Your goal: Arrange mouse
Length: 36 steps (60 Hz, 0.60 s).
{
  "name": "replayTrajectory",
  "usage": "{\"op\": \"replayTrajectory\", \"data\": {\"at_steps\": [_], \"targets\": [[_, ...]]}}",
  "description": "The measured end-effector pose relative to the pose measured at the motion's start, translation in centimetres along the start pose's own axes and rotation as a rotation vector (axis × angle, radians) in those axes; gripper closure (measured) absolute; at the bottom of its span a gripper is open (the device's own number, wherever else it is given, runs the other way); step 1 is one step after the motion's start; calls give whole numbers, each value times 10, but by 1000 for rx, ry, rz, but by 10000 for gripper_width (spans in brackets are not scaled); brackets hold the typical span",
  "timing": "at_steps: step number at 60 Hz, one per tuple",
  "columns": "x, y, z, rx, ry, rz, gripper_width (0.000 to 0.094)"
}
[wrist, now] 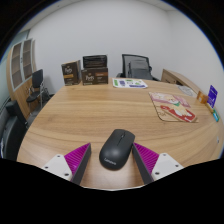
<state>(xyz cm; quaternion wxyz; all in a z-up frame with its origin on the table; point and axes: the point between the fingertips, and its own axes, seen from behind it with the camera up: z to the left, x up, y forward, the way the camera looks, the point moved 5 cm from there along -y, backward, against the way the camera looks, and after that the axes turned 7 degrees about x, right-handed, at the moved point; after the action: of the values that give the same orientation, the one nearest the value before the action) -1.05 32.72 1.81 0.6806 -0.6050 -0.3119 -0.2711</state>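
Surface: round wooden table (70, 125), light grain, filling the space ahead of the fingers.

On it:
- Black mouse (116, 149) lies flat on the wood between the two fingers, a gap at either side, its far end reaching just ahead of the tips.
- Printed mat (172, 106) lies well beyond the right finger, toward the far right rim.
- Flat paper (129, 83) lies at the far edge, straight beyond the fingers.
- Small items near the mat's right side, too small to tell.
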Motion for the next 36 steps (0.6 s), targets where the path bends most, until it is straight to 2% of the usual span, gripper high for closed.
{"op": "replayTrajectory", "data": {"at_steps": [23,28,36], "targets": [[20,25,14,46,-37,-3,103],[20,26,13,33,-25,-3,157],[22,27,8,0,-12,-17,368]]}}
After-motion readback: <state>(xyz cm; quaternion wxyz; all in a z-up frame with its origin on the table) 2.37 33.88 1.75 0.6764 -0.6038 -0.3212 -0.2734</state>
